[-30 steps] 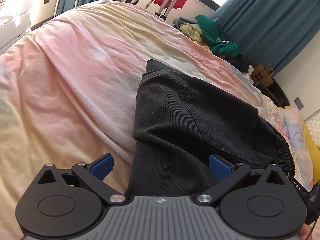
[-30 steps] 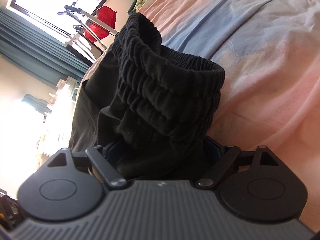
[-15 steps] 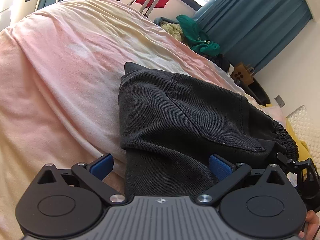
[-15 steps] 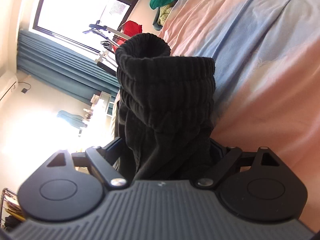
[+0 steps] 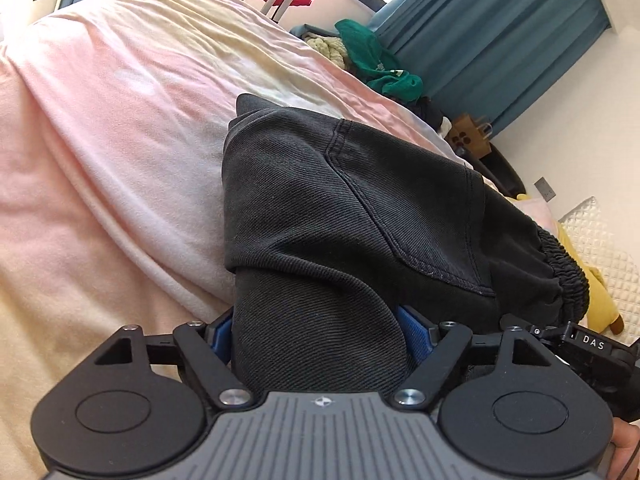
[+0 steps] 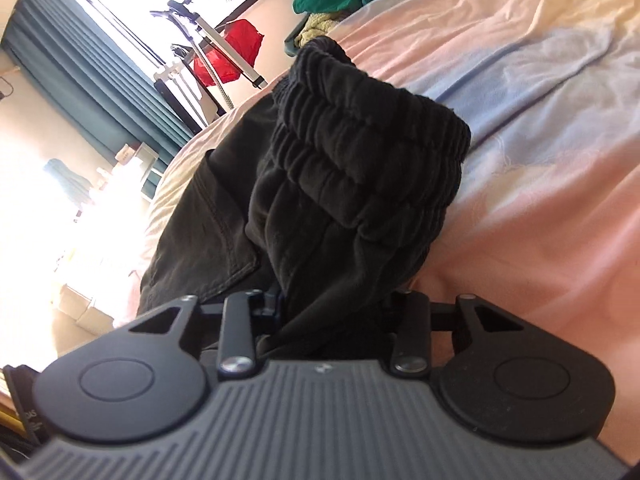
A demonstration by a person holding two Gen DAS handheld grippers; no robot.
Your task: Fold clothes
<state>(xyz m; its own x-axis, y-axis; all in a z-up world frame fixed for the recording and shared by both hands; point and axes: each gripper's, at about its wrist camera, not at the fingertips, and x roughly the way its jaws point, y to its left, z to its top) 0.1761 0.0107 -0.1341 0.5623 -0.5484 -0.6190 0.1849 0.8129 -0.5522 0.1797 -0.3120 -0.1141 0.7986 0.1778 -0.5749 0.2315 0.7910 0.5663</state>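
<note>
Here the black trousers (image 5: 360, 216) are lying folded on the pink bedsheet (image 5: 100, 152); the left gripper (image 5: 316, 332) is clamping a fabric fold, the right gripper (image 6: 332, 312) is gripping the waistband (image 6: 360, 136).

The black pants (image 5: 360, 216) are thick cloth with fine slanted ribs, matt and a bit rough. A stitched seam runs across them. Their waistband (image 6: 360, 136) is bunched, crinkly stretchy cloth.

Under the pants, the bed cover (image 5: 120, 128) is soft matt cloth with wrinkles, in pink, pale yellow and light blue.

The left gripper (image 5: 318, 334) is matt black plastic with shiny round metal screws. Its fingers (image 5: 412, 330) have blue pads that look rubbery. The grey part below them has raised ridges. The right gripper (image 6: 334, 312) has the same black plastic, metal screws and ridged grey part.
</note>
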